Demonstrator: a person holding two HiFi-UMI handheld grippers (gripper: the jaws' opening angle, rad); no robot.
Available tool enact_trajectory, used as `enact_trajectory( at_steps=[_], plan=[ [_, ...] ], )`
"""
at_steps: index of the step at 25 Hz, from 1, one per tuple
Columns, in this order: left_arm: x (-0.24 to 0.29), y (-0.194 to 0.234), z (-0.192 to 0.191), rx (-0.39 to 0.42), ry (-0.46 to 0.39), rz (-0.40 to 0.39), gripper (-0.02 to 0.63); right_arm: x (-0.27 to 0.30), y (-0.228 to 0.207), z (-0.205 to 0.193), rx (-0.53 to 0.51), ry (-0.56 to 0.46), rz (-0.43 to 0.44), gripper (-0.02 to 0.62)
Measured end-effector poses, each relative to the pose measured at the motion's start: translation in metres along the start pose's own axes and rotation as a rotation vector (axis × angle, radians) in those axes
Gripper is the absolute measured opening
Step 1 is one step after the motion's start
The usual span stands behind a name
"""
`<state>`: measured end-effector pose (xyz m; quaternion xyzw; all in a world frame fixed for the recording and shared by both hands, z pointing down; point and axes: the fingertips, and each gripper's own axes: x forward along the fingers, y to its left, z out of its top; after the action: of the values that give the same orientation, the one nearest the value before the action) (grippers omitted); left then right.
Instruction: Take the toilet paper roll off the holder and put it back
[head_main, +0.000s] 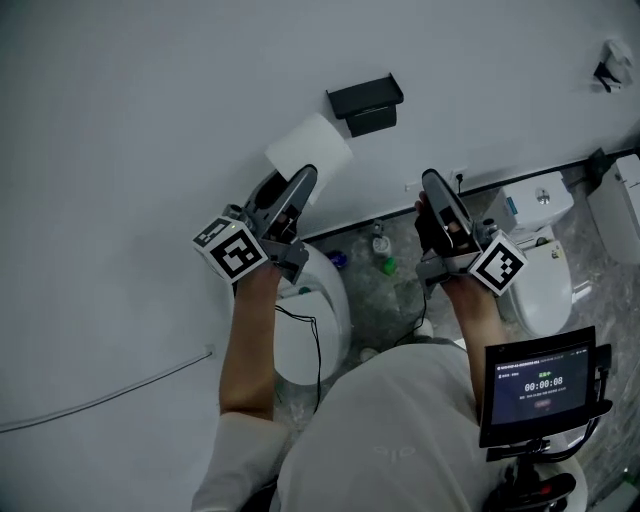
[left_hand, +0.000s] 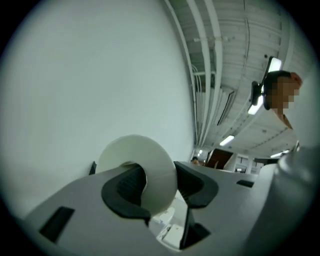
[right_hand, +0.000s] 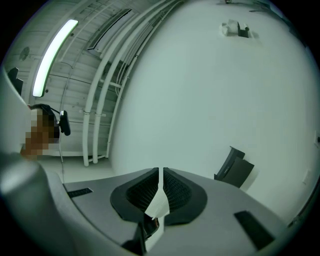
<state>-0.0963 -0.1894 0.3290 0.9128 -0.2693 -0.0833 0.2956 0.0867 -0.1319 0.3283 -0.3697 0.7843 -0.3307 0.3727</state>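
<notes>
Your left gripper (head_main: 300, 185) clamps the roll (head_main: 308, 148) by its wall, one jaw inside the core and one outside. That hold probably keeps the core open for rehanging. The roll is off the holder (head_main: 365, 100), at its 8 o'clock. Your right gripper (head_main: 435, 185) hovers at the holder's 5 o'clock, pinched tight on a paper scrap (right_hand: 157, 202), likely just out of the way.

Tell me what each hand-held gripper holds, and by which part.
Left hand-held gripper: toilet paper roll, clamped by its wall, one jaw in the core. Right hand-held gripper: thin white paper scrap, pinched between its shut jaws.
</notes>
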Motion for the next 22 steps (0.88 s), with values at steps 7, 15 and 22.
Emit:
enact_trajectory(
  at_steps=[7,15,22],
  plan=[
    [0.061,0.040,0.041,0.259,0.368,0.080,0.176,0.009,0.008,0.009,0.053,-0.079,-0.005,0.014],
    [0.112,0.074,0.050,0.540,0.741,0.165,0.176,0.001,0.003,0.019,0.053,-0.107,-0.051,0.014],
    [0.137,0.090,0.057,0.698,1.021,0.180,0.176,0.012,0.011,0.016,0.086,-0.135,-0.025,0.014]
  ],
)
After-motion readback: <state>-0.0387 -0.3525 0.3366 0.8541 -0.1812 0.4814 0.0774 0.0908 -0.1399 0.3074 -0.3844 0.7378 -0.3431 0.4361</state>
